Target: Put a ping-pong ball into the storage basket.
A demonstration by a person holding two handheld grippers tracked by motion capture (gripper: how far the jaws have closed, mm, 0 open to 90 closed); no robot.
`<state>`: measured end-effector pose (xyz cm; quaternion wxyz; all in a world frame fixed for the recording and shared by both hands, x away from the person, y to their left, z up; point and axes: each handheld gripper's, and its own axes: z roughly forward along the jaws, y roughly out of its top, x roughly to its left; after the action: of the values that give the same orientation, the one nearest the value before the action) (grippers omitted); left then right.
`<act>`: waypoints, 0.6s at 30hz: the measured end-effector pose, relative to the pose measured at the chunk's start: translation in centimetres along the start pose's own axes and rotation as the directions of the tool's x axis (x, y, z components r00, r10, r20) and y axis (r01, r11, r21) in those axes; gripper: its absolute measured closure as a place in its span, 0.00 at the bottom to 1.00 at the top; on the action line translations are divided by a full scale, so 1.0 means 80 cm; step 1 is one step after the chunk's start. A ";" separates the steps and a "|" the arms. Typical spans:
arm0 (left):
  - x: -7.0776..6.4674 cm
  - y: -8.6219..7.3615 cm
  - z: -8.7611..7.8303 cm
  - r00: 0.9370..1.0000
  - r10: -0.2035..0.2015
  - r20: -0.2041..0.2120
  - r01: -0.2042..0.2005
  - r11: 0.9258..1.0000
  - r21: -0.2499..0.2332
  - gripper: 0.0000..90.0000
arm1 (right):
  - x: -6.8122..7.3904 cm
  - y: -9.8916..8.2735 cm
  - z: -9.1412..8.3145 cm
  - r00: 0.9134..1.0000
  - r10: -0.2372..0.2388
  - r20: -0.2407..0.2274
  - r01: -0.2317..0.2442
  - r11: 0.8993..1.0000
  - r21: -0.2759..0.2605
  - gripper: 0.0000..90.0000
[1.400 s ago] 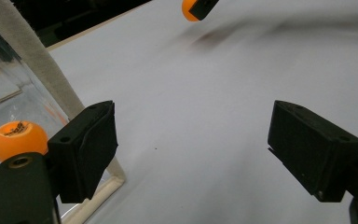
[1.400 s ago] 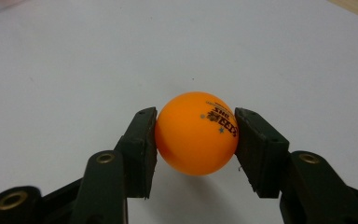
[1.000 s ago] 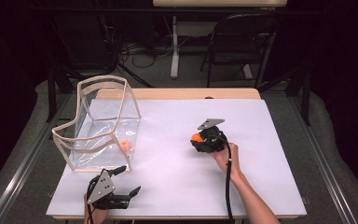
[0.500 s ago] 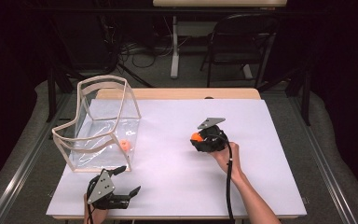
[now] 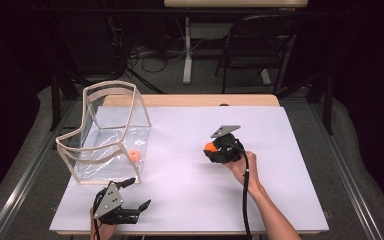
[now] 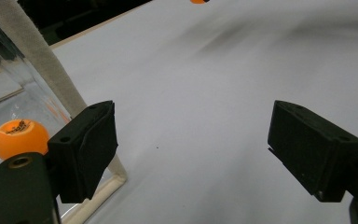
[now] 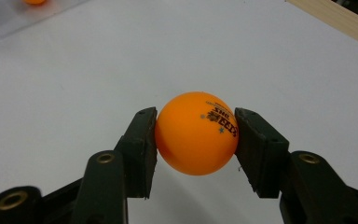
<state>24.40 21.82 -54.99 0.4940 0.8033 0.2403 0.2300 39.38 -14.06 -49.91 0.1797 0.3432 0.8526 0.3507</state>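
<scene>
Across the middle of the scene lies the white table [image 5: 190, 200], its far wooden edge showing past the sheet and its near edge cut off by the bottom of the high view, so both forearms enter only partly. On its left side stands the clear bin [image 5: 107, 132], a see-through container with a pale rim; its walls are hard to trace against the white surface, and in the left gripper view it is cut off at the left, with one pale corner post and a glossy panel visible. Near the table's near left edge sits the left gripper [image 5: 133, 195], just near of the bin, its jaws spread wide with bare table between them; the hand holding it is almost wholly hidden beneath its grey plate. Right of centre, the right gripper [image 7: 195, 135] is held by a hand whose fingers are mostly hidden behind the black body in the high view; its jaws pinch the orange ball [image 7: 196, 133] from both sides, the pads pressing on it. Whether that ball rests on the table or hangs just above it cannot be told. A second ball [image 6: 19, 137] lies inside the bin near its near right corner, partly hidden by the left gripper's own jaw, its printed mark too small to read.
</scene>
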 end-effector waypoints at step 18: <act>0.000 0.000 0.000 1.000 0.000 -0.002 0.000 1.000 -0.002 0.18 | 0.006 0.021 -0.002 1.000 -0.023 -0.001 0.023 1.000 0.009 0.57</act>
<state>24.44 21.83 -54.99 0.4945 0.8026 0.2406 0.2311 39.76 -12.94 -48.63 0.1816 0.3340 0.8581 0.3452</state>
